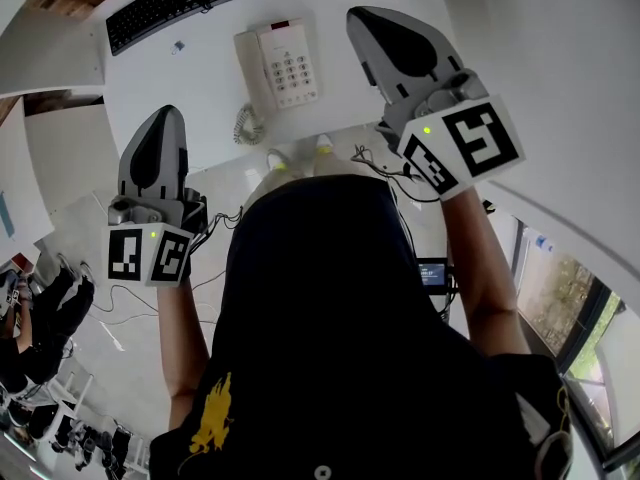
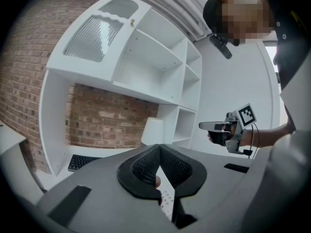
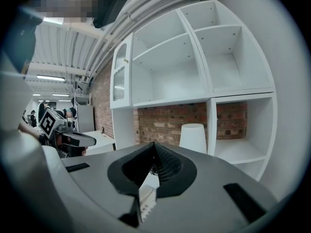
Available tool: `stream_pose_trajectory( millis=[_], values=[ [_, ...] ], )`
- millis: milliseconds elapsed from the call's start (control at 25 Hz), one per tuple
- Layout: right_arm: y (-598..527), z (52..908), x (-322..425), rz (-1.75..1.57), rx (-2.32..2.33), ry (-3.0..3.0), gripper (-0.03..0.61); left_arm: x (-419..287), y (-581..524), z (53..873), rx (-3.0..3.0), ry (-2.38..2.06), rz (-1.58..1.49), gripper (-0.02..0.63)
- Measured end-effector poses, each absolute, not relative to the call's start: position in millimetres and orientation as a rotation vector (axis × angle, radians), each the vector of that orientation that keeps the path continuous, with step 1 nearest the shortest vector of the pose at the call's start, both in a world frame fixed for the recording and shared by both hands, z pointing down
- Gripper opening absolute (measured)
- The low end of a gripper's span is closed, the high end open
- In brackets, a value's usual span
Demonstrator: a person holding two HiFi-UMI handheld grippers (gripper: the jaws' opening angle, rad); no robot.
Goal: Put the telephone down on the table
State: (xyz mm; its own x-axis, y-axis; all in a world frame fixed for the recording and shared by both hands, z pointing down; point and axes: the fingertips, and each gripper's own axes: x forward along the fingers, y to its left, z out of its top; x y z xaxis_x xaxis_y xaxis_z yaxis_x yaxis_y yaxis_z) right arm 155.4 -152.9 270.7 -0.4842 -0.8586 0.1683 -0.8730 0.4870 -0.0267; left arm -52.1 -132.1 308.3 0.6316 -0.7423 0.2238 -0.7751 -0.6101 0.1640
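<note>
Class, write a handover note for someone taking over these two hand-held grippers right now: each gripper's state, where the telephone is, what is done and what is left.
Left hand-held gripper: jaws shut, holding nothing, held in the air near the table's front edge.
Right hand-held gripper: jaws shut, holding nothing, raised to the right of the telephone.
Telephone: flat on the white table, keypad up, coiled cord trailing toward the person, keyboard behind it on the left.
Done: the telephone rests on the table and neither gripper touches it.
Left: apparently nothing; keep both grippers away from the cord.

Office, desk [image 1: 170, 78], keyboard [image 1: 180, 4], telephone [image 1: 280, 63], shelves [image 3: 167, 69]
</note>
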Motion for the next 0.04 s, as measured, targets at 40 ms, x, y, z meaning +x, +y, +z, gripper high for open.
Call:
stream_pose_trajectory(
  millis=[40],
  values=[
    [-152.8,271.8,154.6,0.164,1.516,-2.595,0.0,-52.4,-131.6,309.9,2.608,-1.238,0.195,0.017]
  ],
)
